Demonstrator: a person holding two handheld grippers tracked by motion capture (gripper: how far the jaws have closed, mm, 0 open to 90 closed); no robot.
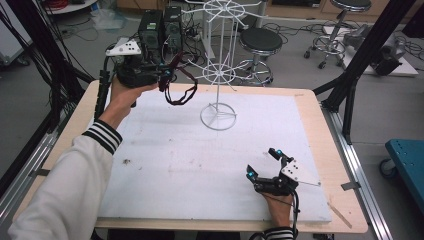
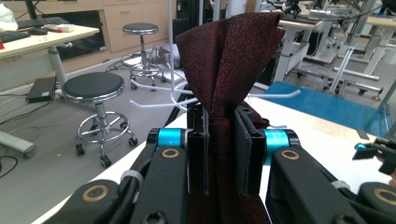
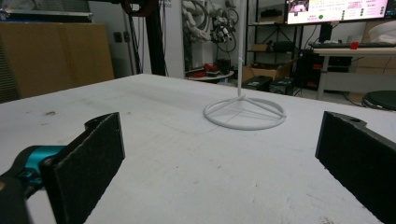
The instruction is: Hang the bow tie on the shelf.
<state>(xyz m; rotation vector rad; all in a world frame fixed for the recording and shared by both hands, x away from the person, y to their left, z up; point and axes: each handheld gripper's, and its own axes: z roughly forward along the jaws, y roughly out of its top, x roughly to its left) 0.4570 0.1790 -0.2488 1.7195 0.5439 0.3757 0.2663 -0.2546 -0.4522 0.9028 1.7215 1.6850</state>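
Left fingers (image 2: 224, 135) clamp dark red tie (image 2: 229, 51) | tie folded, dangling | right fingers (image 3: 219, 158) wide, empty

surface: wooden table (image 1: 327, 150) | cover: white board (image 1: 200, 165) | on board: white wire rack (image 1: 218, 116)

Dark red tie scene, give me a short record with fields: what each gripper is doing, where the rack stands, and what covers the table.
left gripper: raised above the table's far left, shut on the dark red tie
tie: hangs in a loop below the jaws, off the table
right gripper: low at the near right, jaws wide open, nothing between them
white wire rack: upright, ring base on the white board
rack arms: bare
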